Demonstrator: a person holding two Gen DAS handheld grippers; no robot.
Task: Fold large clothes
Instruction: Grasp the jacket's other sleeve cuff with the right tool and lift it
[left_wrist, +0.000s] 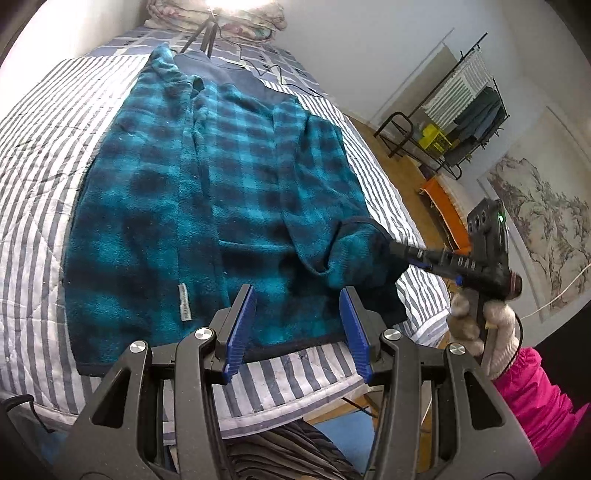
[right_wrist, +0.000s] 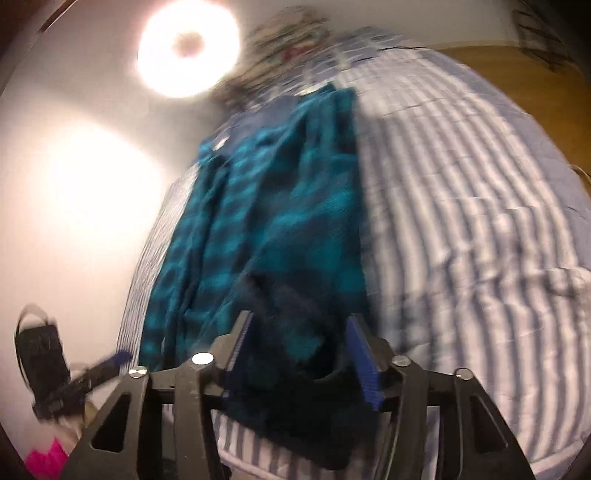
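A teal and dark blue checked fleece jacket lies spread on the striped bedspread, with its right sleeve folded in over the body. My left gripper is open and empty just above the jacket's near hem. My right gripper reaches in from the right, its tips at the sleeve cuff. In the blurred right wrist view the jacket runs away from the open right gripper, and the dark cuff lies between its blue pads.
A tripod and cable stand at the head of the bed by patterned pillows. A clothes rack and an orange item stand on the wooden floor to the right. A ring light glares.
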